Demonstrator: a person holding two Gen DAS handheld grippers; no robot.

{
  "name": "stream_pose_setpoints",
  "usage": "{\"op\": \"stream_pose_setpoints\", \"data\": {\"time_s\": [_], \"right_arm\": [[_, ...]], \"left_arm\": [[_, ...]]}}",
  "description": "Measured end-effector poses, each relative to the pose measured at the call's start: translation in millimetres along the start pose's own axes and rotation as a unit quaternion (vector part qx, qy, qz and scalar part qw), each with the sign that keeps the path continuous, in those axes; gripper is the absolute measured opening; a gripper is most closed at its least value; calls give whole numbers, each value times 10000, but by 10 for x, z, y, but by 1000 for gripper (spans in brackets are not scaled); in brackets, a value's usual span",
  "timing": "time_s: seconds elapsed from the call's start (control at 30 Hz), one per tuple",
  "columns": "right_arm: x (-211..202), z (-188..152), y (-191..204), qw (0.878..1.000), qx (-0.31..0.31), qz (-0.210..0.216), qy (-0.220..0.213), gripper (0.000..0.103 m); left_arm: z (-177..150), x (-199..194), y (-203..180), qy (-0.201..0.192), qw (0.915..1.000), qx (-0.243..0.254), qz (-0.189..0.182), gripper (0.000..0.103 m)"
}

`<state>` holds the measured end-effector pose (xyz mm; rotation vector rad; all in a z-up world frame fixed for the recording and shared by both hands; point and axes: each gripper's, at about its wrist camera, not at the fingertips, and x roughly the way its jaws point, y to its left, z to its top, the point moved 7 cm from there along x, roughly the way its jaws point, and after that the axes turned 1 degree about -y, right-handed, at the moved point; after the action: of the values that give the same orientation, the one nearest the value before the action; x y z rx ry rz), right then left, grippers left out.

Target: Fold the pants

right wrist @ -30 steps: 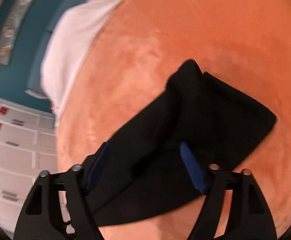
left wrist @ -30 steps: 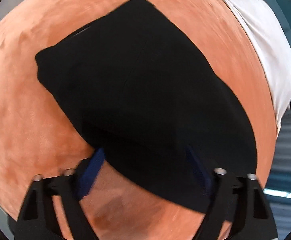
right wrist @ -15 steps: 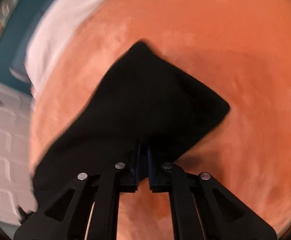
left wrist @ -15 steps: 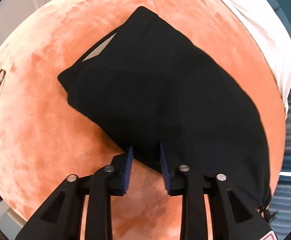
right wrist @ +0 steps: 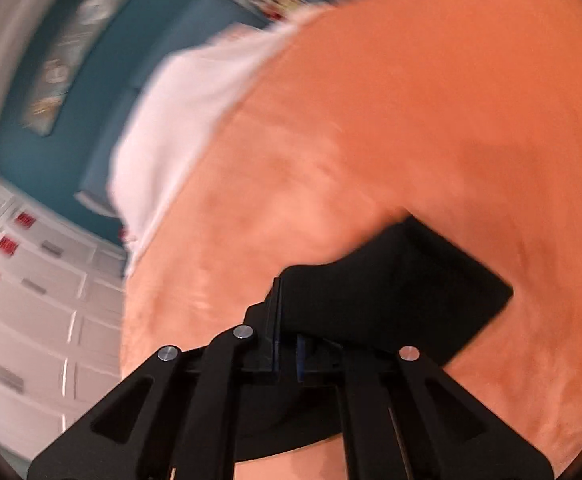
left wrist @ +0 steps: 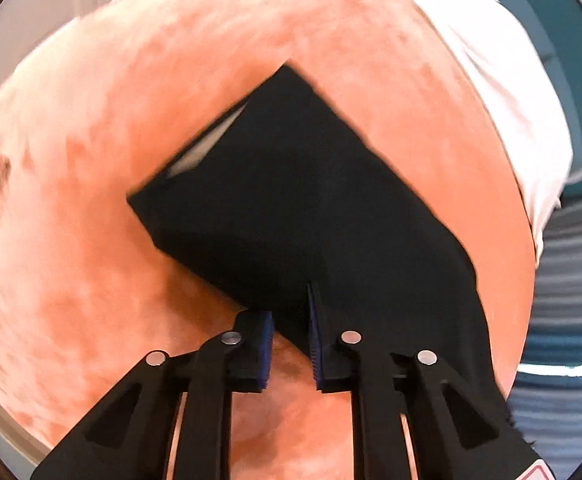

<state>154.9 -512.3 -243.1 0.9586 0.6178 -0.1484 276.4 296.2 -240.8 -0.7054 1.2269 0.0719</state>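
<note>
The black pants (left wrist: 291, 208) lie partly folded on an orange blanket (left wrist: 91, 160). My left gripper (left wrist: 291, 340) is shut on the near edge of the pants, with fabric between its blue pads. In the right wrist view, my right gripper (right wrist: 287, 340) is shut on another edge of the black pants (right wrist: 403, 292) and holds it raised off the blanket, so the cloth bunches over the right finger. The far waistband end, with a pale inner label, points away in the left wrist view.
A white sheet (left wrist: 503, 92) runs along the far edge of the orange blanket (right wrist: 411, 120). Beyond it are a teal wall (right wrist: 71, 112) and white drawers (right wrist: 19, 300). Striped fabric (left wrist: 571, 280) shows at the right.
Both grippers closed from wide open onto the pants' near edge. The right gripper has since lifted its part and swung left; the view blurs. The left gripper has pulled back a little.
</note>
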Motion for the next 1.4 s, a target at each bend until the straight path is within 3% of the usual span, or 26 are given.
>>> {"op": "stream_pose_setpoints", "data": {"time_s": [0.07,0.1,0.17,0.23,0.27,0.3,0.33,0.37,0.4,0.5,0.6,0.67,0.7,0.87,0.93,0.97,1.0,1.03,1.1,1.17,1.23,1.27,1.3,1.37,1.4], "right_arm": [[-80,-6,-50,9995,-201,-221,44,4],[-16,-57,-221,9974,-316,-603,218,4],[226,-276,-621,9876,-333,-1271,863,5],[328,-497,-868,9825,29,-1384,1247,6],[256,-504,-835,9870,52,-1274,981,13],[203,-503,-800,9888,41,-1236,837,21],[140,-512,-758,9906,75,-1186,682,38],[109,-519,-747,9915,87,-1152,604,45],[70,-531,-739,9919,62,-1148,539,45],[-6,-520,-732,9911,-7,-1270,405,45],[-132,-436,-764,9919,129,-1253,141,49],[-166,-350,-798,9899,39,-1417,91,60],[-150,-277,-765,9875,-168,-1563,74,60],[-33,-80,-671,9745,-1055,-1973,151,69],[139,-25,-675,9699,-1255,-2068,275,63],[224,-29,-672,9660,-1433,-2118,383,25],[355,-60,-639,9565,-1765,-2231,654,10],[402,-82,-585,9509,-1959,-2277,740,9],[344,-48,-310,9464,-2393,-2118,460,8],[130,111,46,9463,-2666,-1823,-157,8],[34,255,148,9437,-2761,-1729,-570,10],[89,279,89,9368,-2891,-1881,-586,21],[294,251,-150,9211,-3082,-2368,-235,28],[565,157,-703,8832,-2996,-3545,673,30],[540,150,-796,8787,-2883,-3743,683,30]], "left_arm": [[49,-59,-20,65,9994,292,170,16],[72,-34,15,150,9985,423,328,23],[144,57,207,280,9941,553,886,40],[131,35,378,248,9890,449,1385,41],[117,-32,397,128,9917,385,1223,41],[95,-87,389,66,9943,297,1024,47],[66,-135,382,34,9957,232,900,58],[50,-166,355,-13,9968,193,774,63],[33,-180,331,-46,9974,183,699,68],[-19,-126,216,3,9979,281,581,69],[-55,42,173,20,9932,486,1055,70],[-91,86,171,-66,9867,554,1524,70],[-98,50,190,-168,9843,535,1672,70],[-250,-25,47,-505,9858,430,1542,70],[-317,-27,-37,-602,9820,587,1691,70],[-368,-18,-69,-630,9787,714,1816,70],[-399,2,-104,-639,9749,849,1959,70],[-432,34,-143,-642,9695,1016,2138,71],[-476,81,-174,-622,9605,1260,2401,71],[-474,145,-180,-599,9561,1363,2524,71],[-500,199,-175,-590,9534,1397,2607,73],[-523,214,-162,-581,9525,1411,2636,74],[-521,279,-147,-558,9508,1437,2688,74],[-480,366,-87,-503,9473,1415,2828,74],[-479,371,-67,-503,9482,1380,2817,74]]}}
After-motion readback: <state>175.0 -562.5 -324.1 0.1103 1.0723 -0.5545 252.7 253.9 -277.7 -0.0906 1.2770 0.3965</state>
